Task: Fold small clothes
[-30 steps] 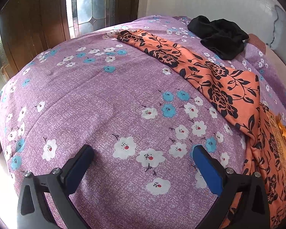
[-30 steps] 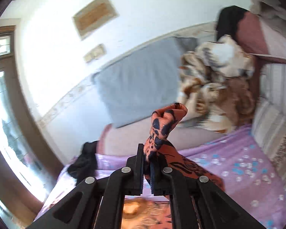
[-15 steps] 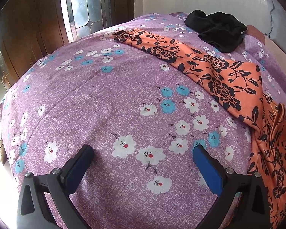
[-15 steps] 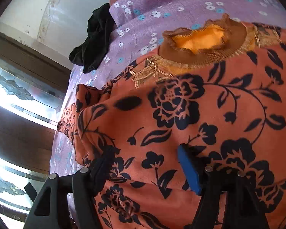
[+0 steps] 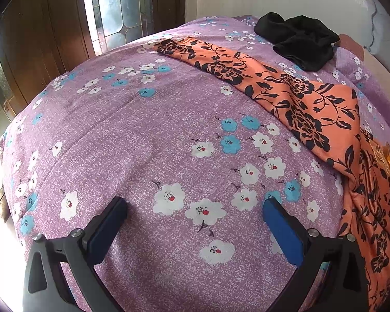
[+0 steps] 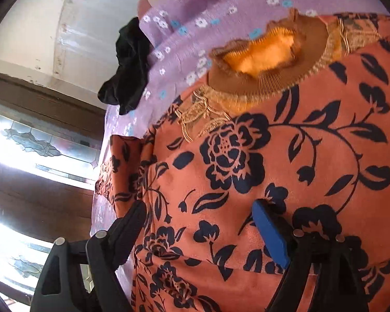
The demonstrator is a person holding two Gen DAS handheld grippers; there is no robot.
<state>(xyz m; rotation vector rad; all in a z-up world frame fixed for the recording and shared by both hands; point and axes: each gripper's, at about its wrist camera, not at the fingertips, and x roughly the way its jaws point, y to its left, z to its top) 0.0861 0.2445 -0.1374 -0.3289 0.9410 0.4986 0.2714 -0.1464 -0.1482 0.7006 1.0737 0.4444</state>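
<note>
The orange floral top (image 6: pixel 286 156) lies spread on the bed (image 5: pixel 143 135), front up, so the step in hand looks like the first fold of this garment: it is laid out but nothing is folded over yet. Taking the top's ribbed collar (image 6: pixel 267 78) as the landmark, the body runs from the collar toward the right tool (image 6: pixel 197 221), so the long axis goes collar to hem, with the collar pointing away from that tool. One sleeve (image 5: pixel 234 62) stretches from the collar side out across the bed toward the window (image 5: pixel 122 7), lying flat and nearly straight. A black garment (image 5: pixel 299 39) sits bunched beyond the sleeve, well apart from the collar.

The right tool hovers over the chest below the collar, its jaws spread wide and holding nothing. The left tool (image 5: pixel 192 218) is likewise wide apart and empty, over bare bedcover, to the sleeve's near side.

The next move probably calls for pinching the sleeve's far end and carrying it back across the chest.
</note>
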